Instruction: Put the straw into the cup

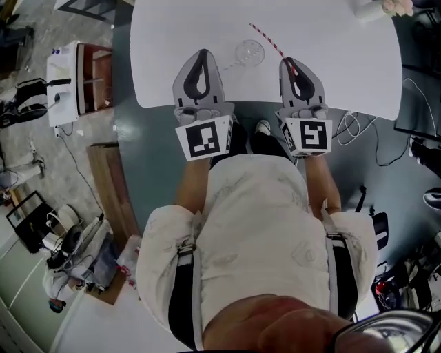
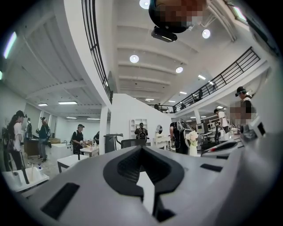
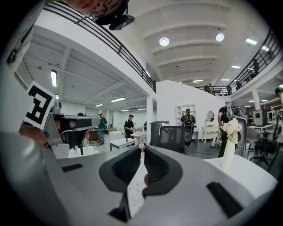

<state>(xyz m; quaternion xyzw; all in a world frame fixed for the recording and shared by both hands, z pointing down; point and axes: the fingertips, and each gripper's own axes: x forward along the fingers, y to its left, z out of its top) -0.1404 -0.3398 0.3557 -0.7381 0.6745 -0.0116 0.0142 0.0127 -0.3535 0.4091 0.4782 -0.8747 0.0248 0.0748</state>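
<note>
A clear cup (image 1: 249, 52) stands on the white table (image 1: 331, 41), between my two grippers and a little beyond their tips. My right gripper (image 1: 293, 62) is shut on a red-and-white striped straw (image 1: 265, 38), which slants up and to the left past the cup's far side. In the right gripper view the straw's end (image 3: 141, 149) pokes up between the closed jaws of the right gripper (image 3: 141, 154). My left gripper (image 1: 202, 52) hovers over the table's near edge, left of the cup, shut with nothing in it. The left gripper view shows the left gripper (image 2: 142, 152) but not the cup.
A white vase of flowers (image 1: 375, 8) stands at the table's far right corner, also seen as the vase (image 3: 229, 150) in the right gripper view. A white cabinet (image 1: 69, 83) sits on the floor to the left. Cables (image 1: 355, 127) lie on the floor at right. People stand far off.
</note>
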